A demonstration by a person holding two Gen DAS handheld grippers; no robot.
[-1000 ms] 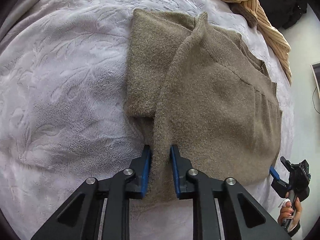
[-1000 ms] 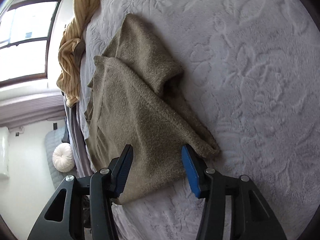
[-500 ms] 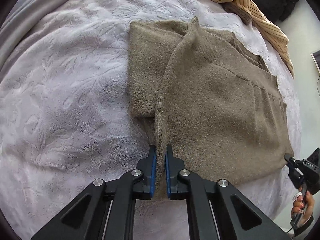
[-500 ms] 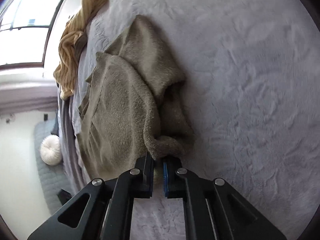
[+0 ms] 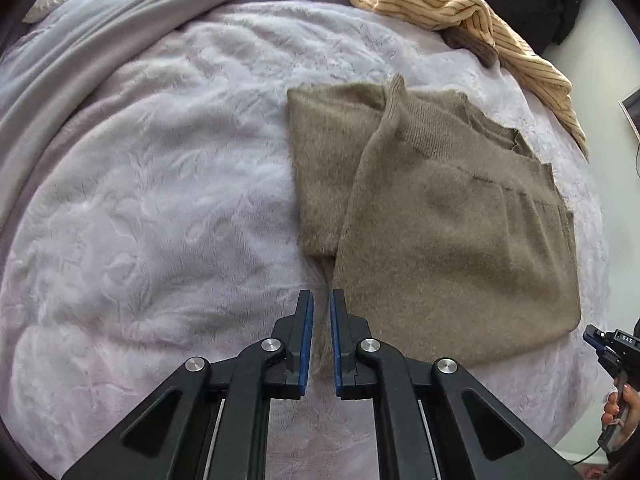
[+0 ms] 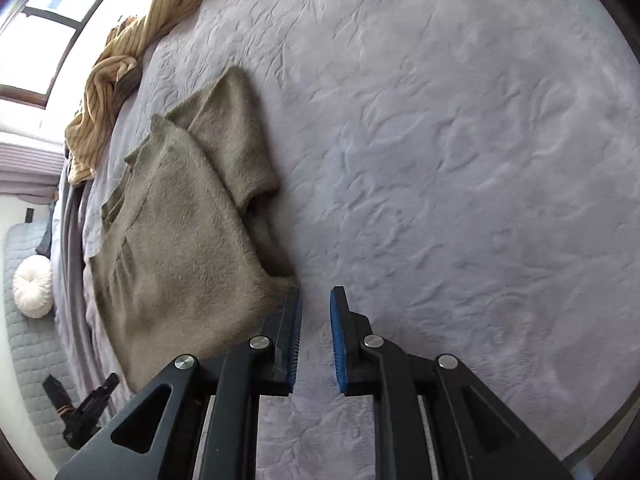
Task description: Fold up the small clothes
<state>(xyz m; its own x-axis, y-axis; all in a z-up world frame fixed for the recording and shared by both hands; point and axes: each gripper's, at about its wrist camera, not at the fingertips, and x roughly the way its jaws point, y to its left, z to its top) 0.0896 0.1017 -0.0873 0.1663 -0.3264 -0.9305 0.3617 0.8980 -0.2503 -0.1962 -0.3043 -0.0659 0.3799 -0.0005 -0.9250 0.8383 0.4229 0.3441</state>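
— On the bed's pale blanket (image 5: pixel 160 200) we have the taupe knit sweater (image 5: pixel 440 240) lying mostly flat, near the edge, with the striped garment (image 5: pixel 440 0) heaped beyond it. Where do our grippers stand?

— Our left gripper (image 5: pixel 320 300) has just been closing and now pinches the sweater's side edge low down; the knit runs into the narrow gap between its pads, and a ridge rises from there toward the collar (image 5: pixel 424 132). Our right gripper (image 6: pixel 316 300) has just been opening: its pads stand slightly apart over bare blanket with nothing between them, and the sweater's lower corner (image 6: pixel 286 278) lies just beside its finger.

— So we judge this a side fold with only one end held?

— We think so. To do it well, we take that corner again with the right gripper, lift both ends level, and carry the edge across the body so the short sleeve (image 5: pixel 332 160) tucks in under it. We keep the knit lightly taut, since this soft fabric sags and bunches, and we lay it down before letting go.

— Any basket or box to fill?

— We see no container in either view.
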